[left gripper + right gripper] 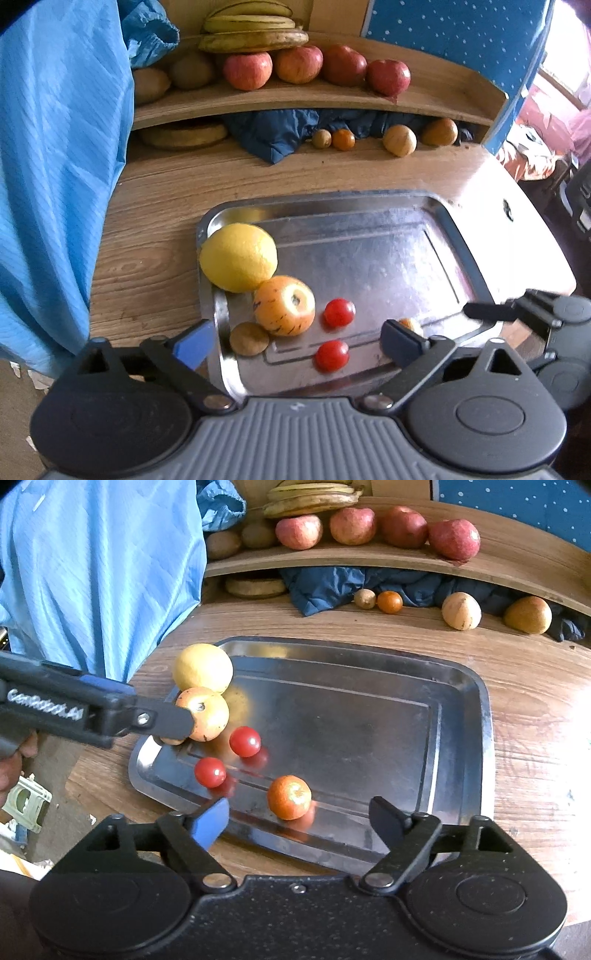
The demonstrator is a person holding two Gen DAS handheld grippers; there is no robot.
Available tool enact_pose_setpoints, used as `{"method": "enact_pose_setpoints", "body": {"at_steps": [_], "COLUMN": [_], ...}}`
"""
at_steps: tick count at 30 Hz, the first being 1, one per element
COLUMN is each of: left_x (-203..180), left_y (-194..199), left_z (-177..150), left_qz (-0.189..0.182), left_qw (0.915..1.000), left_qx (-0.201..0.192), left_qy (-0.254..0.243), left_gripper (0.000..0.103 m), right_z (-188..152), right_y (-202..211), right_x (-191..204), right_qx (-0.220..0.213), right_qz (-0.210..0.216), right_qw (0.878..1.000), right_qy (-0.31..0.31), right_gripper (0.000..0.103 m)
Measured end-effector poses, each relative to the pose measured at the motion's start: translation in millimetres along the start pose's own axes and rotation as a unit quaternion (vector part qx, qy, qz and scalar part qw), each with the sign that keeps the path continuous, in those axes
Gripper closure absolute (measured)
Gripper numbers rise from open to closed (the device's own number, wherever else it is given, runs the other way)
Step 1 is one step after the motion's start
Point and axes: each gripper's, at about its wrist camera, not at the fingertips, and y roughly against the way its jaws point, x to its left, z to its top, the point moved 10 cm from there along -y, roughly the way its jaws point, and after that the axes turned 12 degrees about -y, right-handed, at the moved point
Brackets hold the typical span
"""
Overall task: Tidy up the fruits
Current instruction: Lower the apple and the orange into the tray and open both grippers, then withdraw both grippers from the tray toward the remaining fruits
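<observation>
Tray [461, 716] of steel lies under both spread grippers. Lemon [238, 256] and orange fruit [284, 305] sit ahead of the left gripper [297, 341]; a small orange [289, 796] rests untouched between the right gripper [299, 819] fingers.

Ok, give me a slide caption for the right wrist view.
Open right tool above a small orange fruit on the metal tray, beside two cherry tomatoes.
</observation>
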Motion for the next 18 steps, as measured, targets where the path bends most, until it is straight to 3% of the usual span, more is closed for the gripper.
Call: {"method": "enact_pose_setpoints", "body": {"at_steps": [6, 10, 18], "left_x": [0, 8, 23], "left_y": [-2, -6, -6], "left_z": [-23, -36, -33], "left_qz": [-0.001, 0.013, 0.037], "left_qw": [0.9979, 0.9961, 0.9947], "left_qx": [0.054, 0.079, 0.089], "left_qy": [-0.035, -0.037, -0.034], "left_gripper": [0.001, 0.001, 0.001], "right_z": [-3, -6, -3], "right_y": [6, 7, 12], "right_x": [-3, -7, -18], "right_qx": [0.007, 0.014, 0.013], "right_qz": [-0.007, -0.019, -0.048], "right_qw": [1.000, 1.000, 0.999], "right_qy": [0.000, 0.001, 0.008], "right_gripper": [0.001, 0.001, 0.001]}}
